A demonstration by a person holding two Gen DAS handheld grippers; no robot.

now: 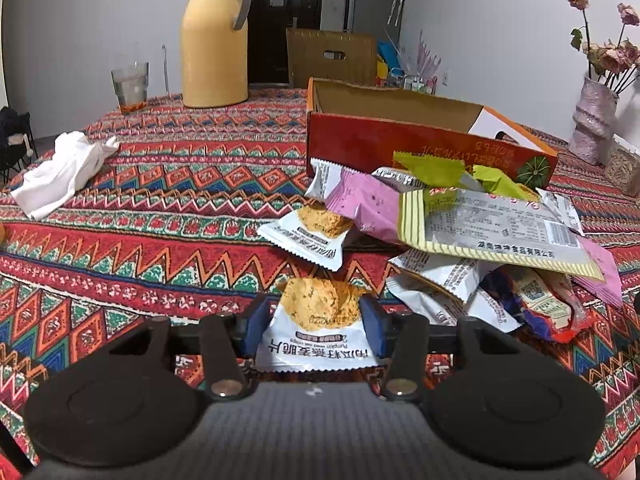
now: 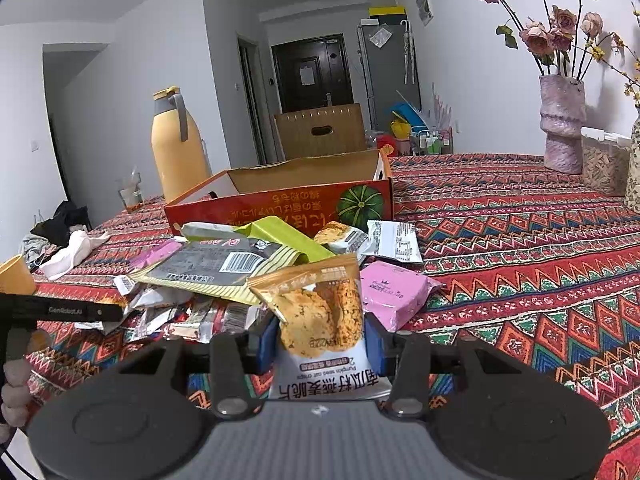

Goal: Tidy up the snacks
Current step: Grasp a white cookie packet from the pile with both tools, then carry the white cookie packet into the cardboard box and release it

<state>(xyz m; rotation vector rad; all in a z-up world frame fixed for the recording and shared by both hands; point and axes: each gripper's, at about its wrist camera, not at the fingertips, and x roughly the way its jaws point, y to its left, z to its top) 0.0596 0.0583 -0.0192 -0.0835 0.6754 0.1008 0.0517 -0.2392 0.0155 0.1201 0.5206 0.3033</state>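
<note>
Both hands loaded. Left hand-held gripper (image 1: 316, 326) is clamped on an oat crisp packet (image 1: 318, 330), pads on its two side edges, packet's long axis running along the fingers, low over the bench (image 1: 160, 200). Right hand-held gripper (image 2: 320, 344) pinches a second oat crisp packet (image 2: 320, 320) the same way, raised upright, top seal pointing at the box.

Key relation: the open red pumpkin box (image 2: 280, 204) sits straight ahead of both, beyond the snack pile (image 2: 240, 264), which lies against the box's near wall. From the left wrist view the box (image 1: 400, 140) is ahead and to the right. My read: the right packet is better placed to clear the pile and go in first.
</note>
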